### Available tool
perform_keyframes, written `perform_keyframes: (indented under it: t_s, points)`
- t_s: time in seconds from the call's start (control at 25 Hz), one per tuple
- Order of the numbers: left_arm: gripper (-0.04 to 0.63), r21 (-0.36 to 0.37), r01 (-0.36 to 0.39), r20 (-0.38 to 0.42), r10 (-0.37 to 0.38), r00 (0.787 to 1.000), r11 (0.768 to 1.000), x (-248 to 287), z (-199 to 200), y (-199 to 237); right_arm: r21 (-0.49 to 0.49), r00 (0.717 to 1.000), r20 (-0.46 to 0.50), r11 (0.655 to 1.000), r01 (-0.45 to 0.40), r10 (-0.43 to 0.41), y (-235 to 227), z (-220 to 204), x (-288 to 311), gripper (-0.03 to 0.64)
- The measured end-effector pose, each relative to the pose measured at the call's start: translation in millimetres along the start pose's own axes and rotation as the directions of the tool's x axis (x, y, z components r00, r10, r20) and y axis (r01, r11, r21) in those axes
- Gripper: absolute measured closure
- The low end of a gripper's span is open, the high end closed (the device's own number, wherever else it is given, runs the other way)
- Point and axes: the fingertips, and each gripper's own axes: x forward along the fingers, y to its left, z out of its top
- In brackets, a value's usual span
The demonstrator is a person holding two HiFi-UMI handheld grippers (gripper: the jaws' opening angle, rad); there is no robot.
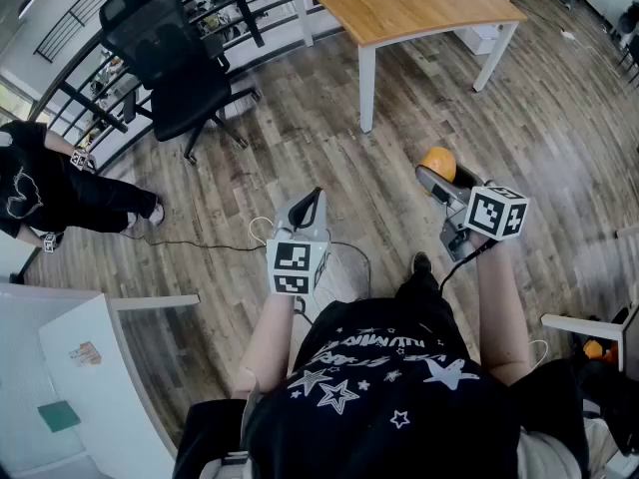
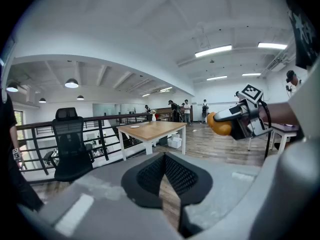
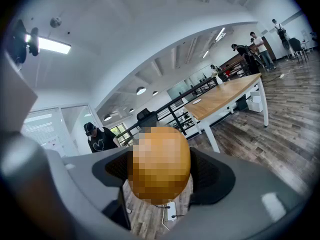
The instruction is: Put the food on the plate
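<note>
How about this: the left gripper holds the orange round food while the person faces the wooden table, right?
No. The right gripper holds the orange round food, as the right gripper view shows; the left gripper is shut and empty. The person does face the wooden table.

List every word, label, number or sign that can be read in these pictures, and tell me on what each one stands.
Nothing here is legible.
White lettering on the camera wearer's black star-printed T-shirt: upside down and blurred, unreadable.
Small orange sticker on the white panel: too small to read.
Black-and-white marker cubes: square patterns only, no letters.
</note>
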Motion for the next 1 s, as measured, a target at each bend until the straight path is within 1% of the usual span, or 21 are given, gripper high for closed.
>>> perform_keyframes:
  t_s: [0.36, 0.64, 0.72, 0.84, 1.0]
  points:
    - [0.594, -0.001, 0.013, -0.016, -0.013, 1.0, 1.0, -7, -9, -10, 0.005, 1.0, -0.011, 1.0, -0.001, 0.001, 0, -9, -6, 0.262]
    - [0.594, -0.008, 0.01, -0.023, -0.01, 1.0, 1.0, -11, -17, -6, 0.015, 1.0, -0.025, 1.0, 0.005, -0.005, 1, -16, -2, 0.262]
    - [0.594, -0.037, 0.017, -0.033, -0.018, 0.999, 0.999, -13, -28, -7, 0.014, 0.999, -0.034, 1.0, 0.005, -0.005, 0, -21, 0, 0.262]
    - [0.594, -0.11, 0.034, -0.045, -0.039, 0.998, 0.993, -15, -42, -9, 0.006, 0.998, -0.056, 1.0, -0.005, 0.005, 3, -27, 4, 0.262]
    - [0.594, -0.129, 0.027, -0.055, -0.034, 0.998, 0.991, -11, -48, 1, -0.002, 0.997, -0.072, 1.0, 0.002, -0.002, 7, -29, 7, 0.262]
